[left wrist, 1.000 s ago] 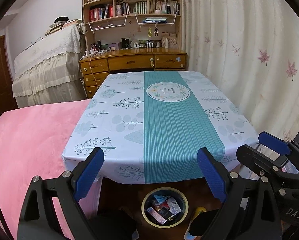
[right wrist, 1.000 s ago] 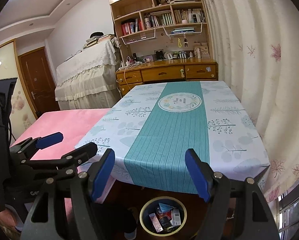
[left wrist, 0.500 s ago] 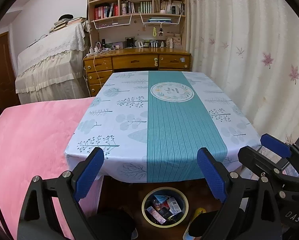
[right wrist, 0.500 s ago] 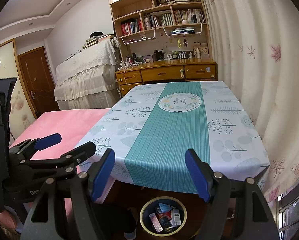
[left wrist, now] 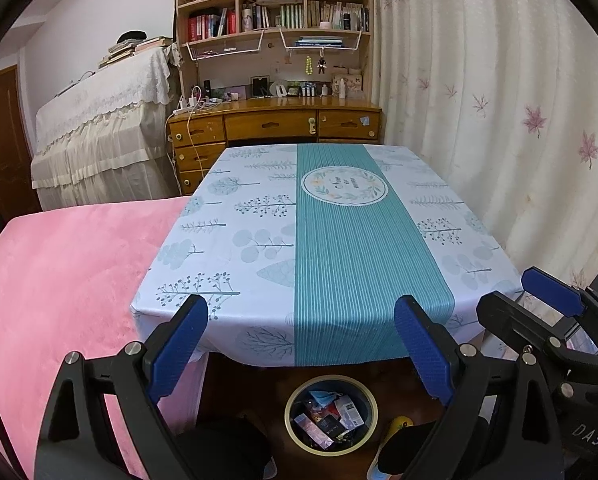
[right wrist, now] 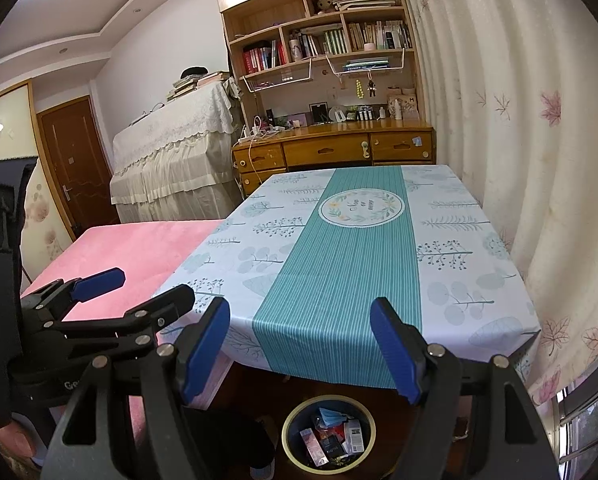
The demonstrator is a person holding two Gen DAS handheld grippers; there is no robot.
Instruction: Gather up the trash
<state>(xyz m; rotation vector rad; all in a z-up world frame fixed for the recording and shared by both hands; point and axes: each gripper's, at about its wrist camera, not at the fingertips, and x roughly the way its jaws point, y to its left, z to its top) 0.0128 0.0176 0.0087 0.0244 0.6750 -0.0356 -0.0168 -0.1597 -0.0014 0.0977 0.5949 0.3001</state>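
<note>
**Both tongs idle over the bin; no trash in sight on the desk**

Left tongs (left wrist: pixel 301 350): jaws wide apart, nothing between them. Right tongs (right wrist: pixel 301 354): likewise spread, empty. The two sit side by side; each shows at the edge of the other's view.

Directly below and between the jaws of both: trash bin (left wrist: pixel 331 414) on the floor, under the near edge of the desk (left wrist: pixel 227 240). It already holds trash (right wrist: pixel 331 438): small boxes, wrappers and a crumpled blue piece. Just right of the bin in the left view, a yellow object, partly hidden; cannot identify it.

Ahead of the jaws: the desk under a leaf-print cloth with a teal stripe down the middle. No loose items visible on it. Left of the left tongs: pink bed (left wrist: pixel 59 272), also bare.

Farther off: wooden drawer unit with bookshelf (right wrist: pixel 327 40) above, cluttered with small bottles and frames; curtain to the right.

Judgement: collection looks finished, or at a pause between pick-ups. Next move calls for scanning for remaining trash, perhaps the yellow object by the bin, before lowering either tongs.
</note>
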